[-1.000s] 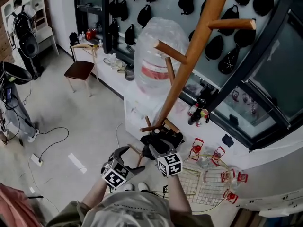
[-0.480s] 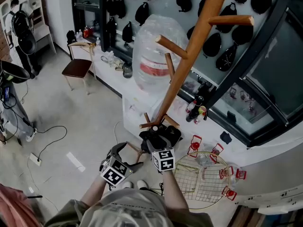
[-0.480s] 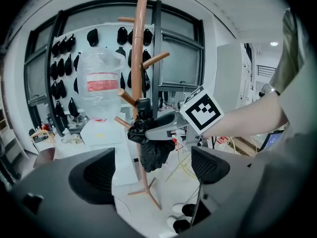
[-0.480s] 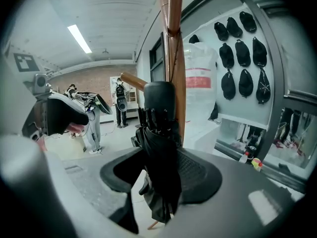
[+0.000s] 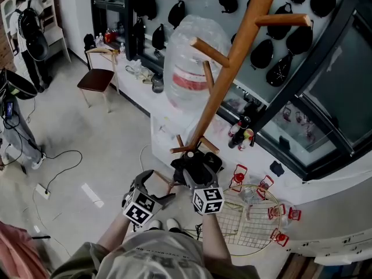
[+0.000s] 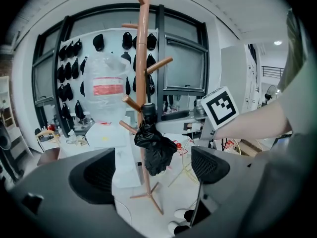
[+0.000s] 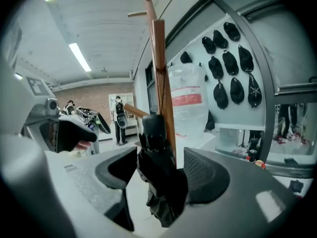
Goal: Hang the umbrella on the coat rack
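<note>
A folded black umbrella hangs by its handle from a low peg of the wooden coat rack, against the pole. My right gripper reaches to it, and its jaws are opening. In the right gripper view the umbrella lies between the pads of the right gripper, with a gap at the left pad. My left gripper stands open and empty a little to the left. Its own view shows the umbrella on the rack beyond the left gripper.
A big plastic-wrapped water bottle stands on a white cabinet behind the rack. A round wire grid with red lanterns lies at the right. A chair and a person are at the far left. Cables run across the floor.
The right gripper's jaws have spread wider around the umbrella, which stays hanging on the peg. The left gripper has barely moved.
</note>
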A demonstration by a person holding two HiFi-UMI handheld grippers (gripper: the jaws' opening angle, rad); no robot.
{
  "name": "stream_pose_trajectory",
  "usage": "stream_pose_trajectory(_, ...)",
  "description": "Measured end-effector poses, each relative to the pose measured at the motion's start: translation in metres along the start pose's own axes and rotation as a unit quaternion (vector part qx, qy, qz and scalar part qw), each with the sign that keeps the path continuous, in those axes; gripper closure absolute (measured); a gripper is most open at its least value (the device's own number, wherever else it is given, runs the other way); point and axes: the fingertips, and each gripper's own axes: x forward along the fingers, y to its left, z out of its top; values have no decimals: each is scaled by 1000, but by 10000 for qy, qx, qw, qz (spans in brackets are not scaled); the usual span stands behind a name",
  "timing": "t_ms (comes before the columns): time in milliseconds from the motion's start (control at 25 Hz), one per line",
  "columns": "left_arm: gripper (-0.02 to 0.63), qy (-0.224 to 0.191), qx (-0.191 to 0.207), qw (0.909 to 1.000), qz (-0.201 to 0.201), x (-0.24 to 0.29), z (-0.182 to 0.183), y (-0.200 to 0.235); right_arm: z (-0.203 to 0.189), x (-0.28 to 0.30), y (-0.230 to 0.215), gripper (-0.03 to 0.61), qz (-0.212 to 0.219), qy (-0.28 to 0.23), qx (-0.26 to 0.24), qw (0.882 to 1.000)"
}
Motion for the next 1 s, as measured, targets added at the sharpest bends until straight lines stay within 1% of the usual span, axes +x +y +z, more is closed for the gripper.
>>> stream_pose_trajectory(80,150,-55,19,10000,24,-2,3,-1,24,-17,1,295,-44,-496,30,9988)
stream_pose_trajectory(160,150,-234,-6,9996,163,-6,10,2,48,-37,5,295,-72,-961,36,9953)
stream_pose_trajectory(240,150,-545,-97,9977,392,-14,25,8,68,-56,9,295,-109,-1341,25,9909)
stream_pose_trajectory(360,150,-1059,-205,9913,750,-29,49,16,93,-83,15,295,-177,-1797,37,9836)
stream_pose_trajectory(480,152,-1453,-277,9842,972,-42,69,20,113,-103,21,296,-214,-2078,-63,9779)
stream_pose_trajectory(640,152,-1743,-302,9774,1160,-52,87,21,127,-120,22,296,-414,-2248,-236,9732)
stream_pose_trajectory(800,158,-2069,-412,9678,1376,-59,98,21,133,-131,20,299,-586,-2385,-225,9691)
stream_pose_trajectory(840,169,-2090,-403,9665,1435,-60,99,20,134,-133,20,313,-627,-2398,-238,9685)
stream_pose_trajectory(880,201,-2103,-379,9650,1517,-61,100,20,135,-136,19,316,-652,-2404,-269,9681)
stream_pose_trajectory(960,349,-2171,-333,9610,1683,-66,102,21,138,-140,21,387,-650,-2409,-359,9677)
stream_pose_trajectory(1000,388,-2232,-322,9588,1728,-68,104,21,139,-142,22,393,-644,-2410,-422,9675)
